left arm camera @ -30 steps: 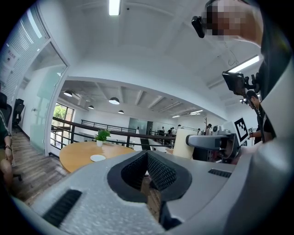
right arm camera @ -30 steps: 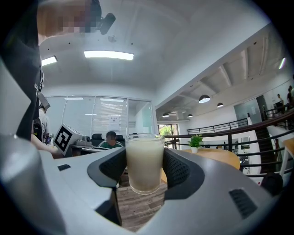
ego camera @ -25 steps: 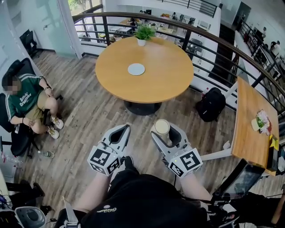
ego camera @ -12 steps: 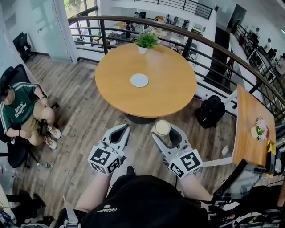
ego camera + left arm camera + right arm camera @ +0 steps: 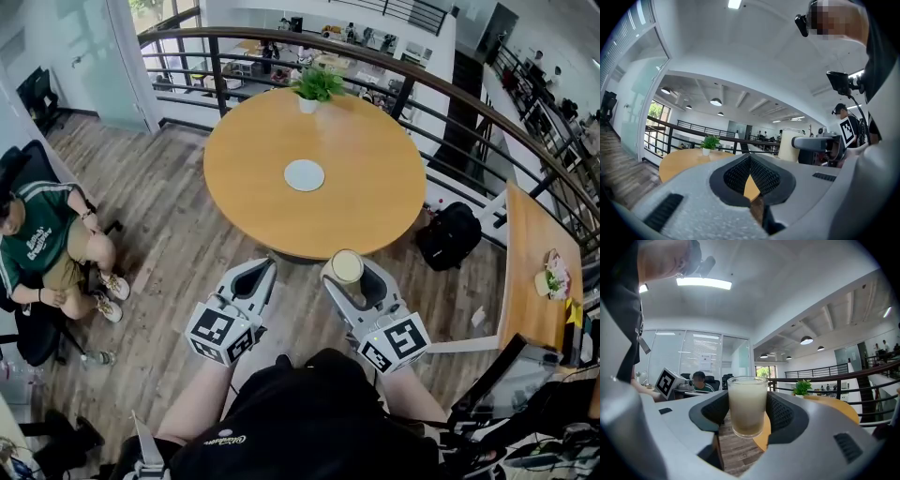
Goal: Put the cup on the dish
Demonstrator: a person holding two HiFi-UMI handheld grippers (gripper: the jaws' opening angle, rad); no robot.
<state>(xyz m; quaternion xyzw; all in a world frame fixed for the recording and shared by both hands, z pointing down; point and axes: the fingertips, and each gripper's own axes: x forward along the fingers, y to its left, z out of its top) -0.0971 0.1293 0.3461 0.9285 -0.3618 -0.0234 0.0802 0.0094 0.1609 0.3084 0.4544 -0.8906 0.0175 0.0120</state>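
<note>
A glass cup (image 5: 747,404) of pale milky liquid stands upright between the jaws of my right gripper (image 5: 747,398), which is shut on it. In the head view the cup (image 5: 346,266) and right gripper (image 5: 348,272) hover over the wooden floor, just short of the near rim of the round wooden table (image 5: 375,197). The white dish (image 5: 305,174) lies near the table's middle, bare. My left gripper (image 5: 260,271) is beside the right one, shut and holding nothing; in its own view the left gripper (image 5: 750,157) points level at the table (image 5: 679,161).
A potted plant (image 5: 317,86) stands at the table's far edge. A curved railing (image 5: 450,89) runs behind the table. A person sits on a chair at the left (image 5: 42,246). A black backpack (image 5: 450,234) lies on the floor beside a second wooden table (image 5: 530,272).
Both grippers have moved forward toward the round table, which now sits lower and closer in the head view. The cup stays in the right gripper.
</note>
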